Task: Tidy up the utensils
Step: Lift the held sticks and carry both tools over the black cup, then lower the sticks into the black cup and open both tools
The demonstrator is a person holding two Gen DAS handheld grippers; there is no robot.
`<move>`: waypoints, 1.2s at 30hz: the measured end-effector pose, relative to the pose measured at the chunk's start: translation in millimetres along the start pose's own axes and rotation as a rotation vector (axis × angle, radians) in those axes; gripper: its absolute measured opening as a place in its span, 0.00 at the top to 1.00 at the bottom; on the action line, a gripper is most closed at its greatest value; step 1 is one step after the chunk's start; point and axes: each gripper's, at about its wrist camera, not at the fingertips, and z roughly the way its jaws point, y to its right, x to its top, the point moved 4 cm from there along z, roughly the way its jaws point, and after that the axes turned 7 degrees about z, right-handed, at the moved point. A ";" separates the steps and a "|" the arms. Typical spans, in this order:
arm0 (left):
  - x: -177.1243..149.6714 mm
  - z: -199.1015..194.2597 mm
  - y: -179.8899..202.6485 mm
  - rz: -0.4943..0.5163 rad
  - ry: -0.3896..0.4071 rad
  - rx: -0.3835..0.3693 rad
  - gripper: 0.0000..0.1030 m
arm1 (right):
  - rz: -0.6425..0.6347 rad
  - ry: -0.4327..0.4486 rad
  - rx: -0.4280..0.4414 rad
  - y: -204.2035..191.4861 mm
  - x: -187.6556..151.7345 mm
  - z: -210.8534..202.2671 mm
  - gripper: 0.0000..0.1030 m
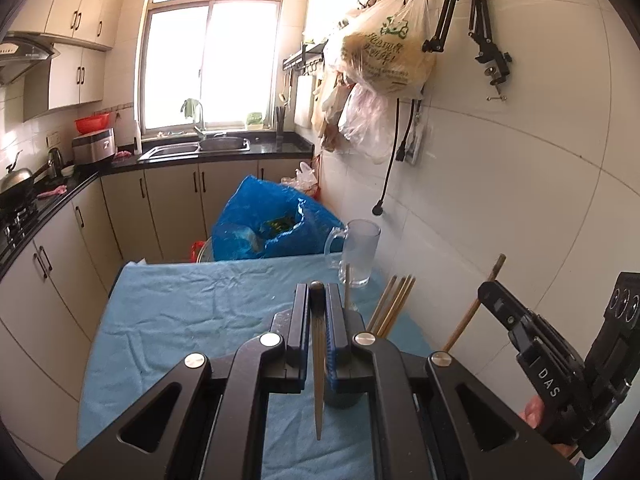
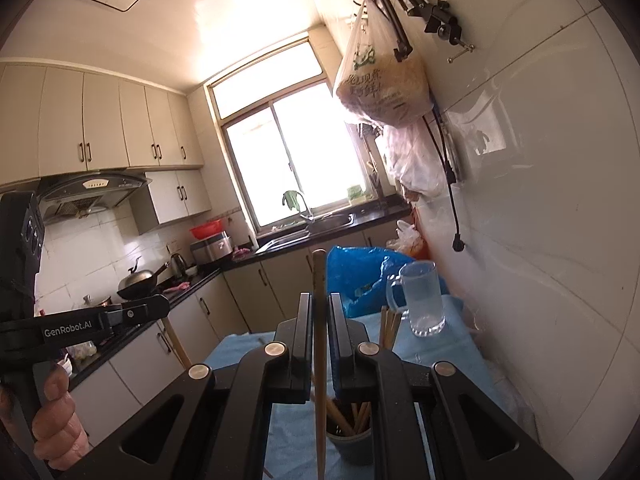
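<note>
Both tongs were clenched, each on a single wooden chopstick. Left tongs [image 1: 318, 294] pinched the dark-topped chopstick [image 1: 319, 368] near its upper end, so that it hung almost straight down between the two black fingers, its pointed tip hovering above the blue cloth [image 1: 180, 312] that covered the table. Just beside that tip, a little to the right and half hidden by the tongs, stood a dark cup [image 1: 342, 398]. More chopsticks [image 1: 390, 306] leaned out of it toward the wall, fanning up past the right finger.

Right tongs [image 2: 319, 304] gripped a pale chopstick [image 2: 319, 360] around its middle; it stood upright, its blunt top rising well above the fingertips and its lower end dropping down beside the same cup [image 2: 348, 446]. From that side the bundle [image 2: 352, 416] inside the cup showed plainly, tilted against the rim.

Further back on the cloth, close to the tiled wall, stood a clear glass mug [image 1: 357, 254] with a handle, apart from the cup. Behind it a blue plastic bag [image 1: 272, 224] bulged at the table's far end. Each pair of tongs showed in the other's view, off to the side, a hand [image 2: 56, 420] wrapped round the left handle.
</note>
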 end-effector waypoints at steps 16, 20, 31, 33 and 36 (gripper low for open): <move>42.3 41.1 21.6 -0.018 0.082 -0.031 0.93 | 0.003 0.084 -0.064 13.7 30.1 28.7 0.92; 30.8 68.3 20.4 -0.017 0.066 -0.040 0.93 | 0.016 0.074 -0.075 24.2 27.4 43.2 0.92; -17.5 103.1 10.5 -0.012 -0.036 -0.039 0.93 | 0.023 -0.008 -0.107 41.9 -2.1 68.4 0.92; -26.1 102.6 12.4 0.014 -0.045 -0.025 0.93 | 0.028 -0.021 -0.105 42.6 -8.9 65.6 0.92; -31.2 104.2 12.2 0.023 -0.052 -0.019 0.93 | 0.018 -0.023 -0.107 41.2 -14.8 60.4 0.92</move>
